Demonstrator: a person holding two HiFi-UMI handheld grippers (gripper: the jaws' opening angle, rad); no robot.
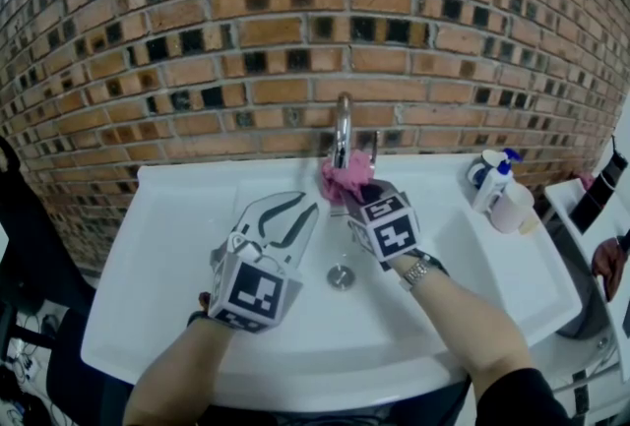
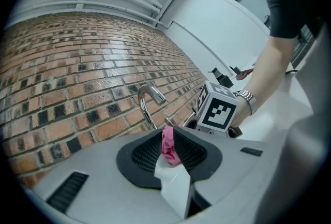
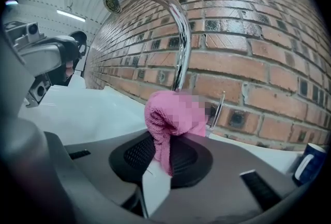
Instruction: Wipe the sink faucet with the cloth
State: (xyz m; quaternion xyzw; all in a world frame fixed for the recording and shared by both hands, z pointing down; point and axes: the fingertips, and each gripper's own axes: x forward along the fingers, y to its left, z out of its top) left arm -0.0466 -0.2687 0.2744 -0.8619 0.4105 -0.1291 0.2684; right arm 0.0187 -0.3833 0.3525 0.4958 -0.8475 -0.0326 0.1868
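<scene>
The chrome faucet [image 1: 342, 124] rises at the back of the white sink [image 1: 177, 316], in front of the brick wall. A pink cloth [image 1: 343, 180] is bunched against the faucet's base, and my right gripper [image 1: 359, 190] is shut on it. In the right gripper view the cloth [image 3: 170, 119] hangs from between the jaws of that gripper [image 3: 165, 158], right at the foot of the faucet [image 3: 176, 26]. My left gripper [image 1: 300, 210] hovers over the basin and points at the faucet, its jaws a little apart with nothing in them. Through their gap, the left gripper view shows the cloth [image 2: 168, 146] and faucet [image 2: 147, 99].
The drain [image 1: 340, 276] lies in the basin under my hands. A spray bottle [image 1: 495, 180] and a pale cup [image 1: 512, 208] stand on the sink's right rim. A thin metal rod [image 1: 374, 144] stands just right of the faucet. The brick wall is close behind.
</scene>
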